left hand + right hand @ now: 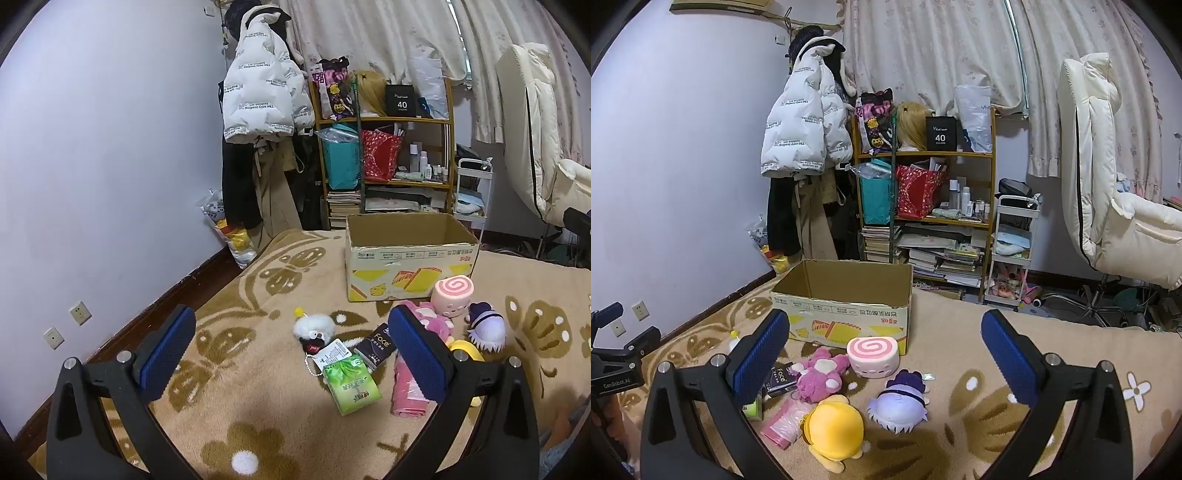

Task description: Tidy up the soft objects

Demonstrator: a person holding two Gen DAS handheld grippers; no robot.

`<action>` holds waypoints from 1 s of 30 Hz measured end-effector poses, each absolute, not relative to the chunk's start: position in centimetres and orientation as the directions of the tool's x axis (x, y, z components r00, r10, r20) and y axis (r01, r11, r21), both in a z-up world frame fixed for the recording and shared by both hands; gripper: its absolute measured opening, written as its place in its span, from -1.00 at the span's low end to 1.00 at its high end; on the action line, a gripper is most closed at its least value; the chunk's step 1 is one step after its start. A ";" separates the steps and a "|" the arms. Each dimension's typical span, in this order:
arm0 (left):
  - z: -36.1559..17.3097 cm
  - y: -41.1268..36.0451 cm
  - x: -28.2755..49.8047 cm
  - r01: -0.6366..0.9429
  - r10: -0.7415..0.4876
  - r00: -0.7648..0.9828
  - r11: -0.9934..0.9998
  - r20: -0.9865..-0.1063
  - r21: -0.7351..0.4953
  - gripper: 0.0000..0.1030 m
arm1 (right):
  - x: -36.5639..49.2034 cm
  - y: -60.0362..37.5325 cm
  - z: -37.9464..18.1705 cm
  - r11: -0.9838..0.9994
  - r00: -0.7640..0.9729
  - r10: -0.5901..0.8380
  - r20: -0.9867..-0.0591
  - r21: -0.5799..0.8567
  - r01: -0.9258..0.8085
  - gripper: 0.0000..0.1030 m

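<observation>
An open cardboard box stands on the patterned blanket; it also shows in the right wrist view. In front of it lie a pink swirl-roll plush, a pink plush toy, a yellow plush, a purple plush, a pink packet and a black packet. The left wrist view adds a white fluffy toy and a green tissue pack. My left gripper is open and empty above these. My right gripper is open and empty above the plush toys.
A wall runs along the left with sockets. Behind the box stand a crowded shelf, hanging coats, a small white cart and a white chair. The blanket's far edge drops to the floor.
</observation>
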State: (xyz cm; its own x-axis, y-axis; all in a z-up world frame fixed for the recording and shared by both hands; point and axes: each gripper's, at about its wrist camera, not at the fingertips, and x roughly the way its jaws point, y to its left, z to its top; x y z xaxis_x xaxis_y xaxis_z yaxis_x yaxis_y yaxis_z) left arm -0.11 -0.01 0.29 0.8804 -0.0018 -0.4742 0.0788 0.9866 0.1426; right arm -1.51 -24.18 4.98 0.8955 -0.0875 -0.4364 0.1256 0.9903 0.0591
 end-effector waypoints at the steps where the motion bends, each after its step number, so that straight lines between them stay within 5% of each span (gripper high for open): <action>1: 0.3 0.0 -0.1 0.079 -0.002 0.880 0.987 -0.474 0.142 1.00 | -1.5 -24.2 5.0 0.990 0.895 -0.089 -0.436 0.059 0.126 1.00; 30: 0.1 0.4 0.0 0.079 0.001 0.879 0.986 -0.477 0.147 1.00 | -1.4 -23.9 4.8 0.990 0.893 -0.090 -0.440 0.054 0.127 1.00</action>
State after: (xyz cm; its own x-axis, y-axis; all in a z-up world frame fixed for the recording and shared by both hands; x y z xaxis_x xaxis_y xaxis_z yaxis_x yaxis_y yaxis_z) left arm 0.01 0.42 0.05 0.8790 0.0007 -0.4768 0.0792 0.9859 0.1474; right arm -1.38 -23.93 4.83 0.8935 -0.0902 -0.4400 0.1267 0.9905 0.0543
